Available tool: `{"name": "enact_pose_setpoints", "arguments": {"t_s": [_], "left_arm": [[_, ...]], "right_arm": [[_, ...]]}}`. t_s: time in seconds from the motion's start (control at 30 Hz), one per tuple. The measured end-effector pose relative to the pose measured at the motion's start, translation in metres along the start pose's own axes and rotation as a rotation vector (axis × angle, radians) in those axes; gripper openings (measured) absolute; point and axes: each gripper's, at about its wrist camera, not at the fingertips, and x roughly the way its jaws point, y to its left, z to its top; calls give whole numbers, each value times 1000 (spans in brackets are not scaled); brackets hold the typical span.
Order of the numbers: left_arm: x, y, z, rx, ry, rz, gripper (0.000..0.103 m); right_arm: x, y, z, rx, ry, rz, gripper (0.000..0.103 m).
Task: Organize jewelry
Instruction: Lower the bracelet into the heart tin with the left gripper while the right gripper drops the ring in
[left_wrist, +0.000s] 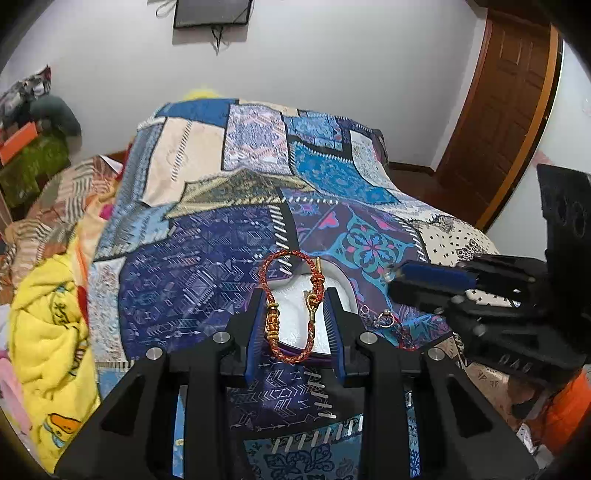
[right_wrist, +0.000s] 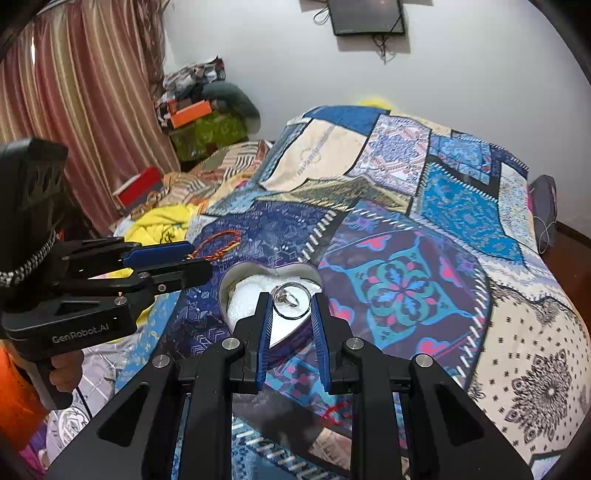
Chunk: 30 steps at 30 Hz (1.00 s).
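Ideally, the left claw (left_wrist: 293, 317), gripping the red braided bracelet (left_wrist: 291, 302), and the right claw (right_wrist: 291, 314), pinching a silver bangle (right_wrist: 291, 301), release low over the heart-shaped box (right_wrist: 236, 284) on the bed (right_wrist: 406, 288).

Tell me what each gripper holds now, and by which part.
The left gripper holds the red braided bracelet across its gold beads and hook clasp. The right gripper holds a silver bangle by its opposite sides.
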Motion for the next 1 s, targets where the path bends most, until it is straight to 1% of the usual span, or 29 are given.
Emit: {"name": "enact_pose_setpoints", "arguments": {"t_s": [0.23,0.43,0.57,0.63,0.67,0.7,0.87,1.0], "left_arm": [[26,0,2,6,32,-30,30],[35,8,5,-14,49,-53,30],[36,15,6,-42,55,-77,33],[35,17,7,-49,53,-89,36],[34,17,6,-49,50,-90,39],[33,17,6,-45,46,-88,41],[28,13,7,-15,35,-66,42],[21,14,7,3,17,-22,42]], "right_arm": [[19,3,-5,-10,40,17,19],[28,6,-6,-37,62,21,19],[35,7,-5,-45,72,25,19],[37,9,-4,-47,76,28,19],[38,9,-4,-49,77,29,19],[39,10,-4,-52,80,28,19],[43,13,-4,-64,96,28,20],[46,14,-4,-67,112,19,20]]}}
